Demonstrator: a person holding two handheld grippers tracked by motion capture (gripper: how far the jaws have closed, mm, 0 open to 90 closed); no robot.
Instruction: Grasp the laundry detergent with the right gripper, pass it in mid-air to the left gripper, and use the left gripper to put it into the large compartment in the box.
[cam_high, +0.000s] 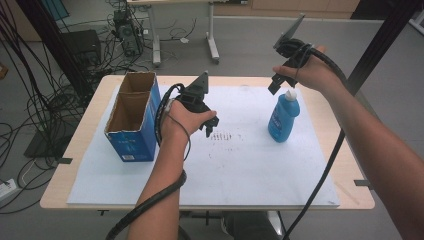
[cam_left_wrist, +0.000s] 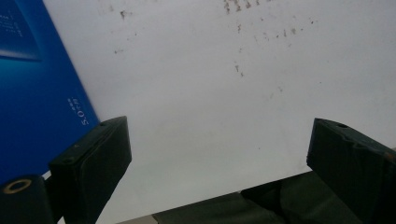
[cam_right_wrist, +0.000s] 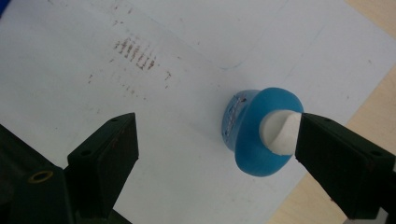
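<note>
High view: the blue bottle with its white cap stands upright on the white sheet, right of centre; the right gripper hovers just above its cap, jaws spread, gripping nothing; the left gripper hangs near the open blue carton at the left. Left gripper view: jaws wide apart over bare sheet, the carton's blue wall at the left. Right gripper view: jaws released, the bottle beside the right-hand jaw.

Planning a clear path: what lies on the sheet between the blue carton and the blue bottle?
In the high view, the left tongs hover between the open blue cardboard carton and the blue white-capped plastic bottle; under them, brown smudges on white sheet.
</note>
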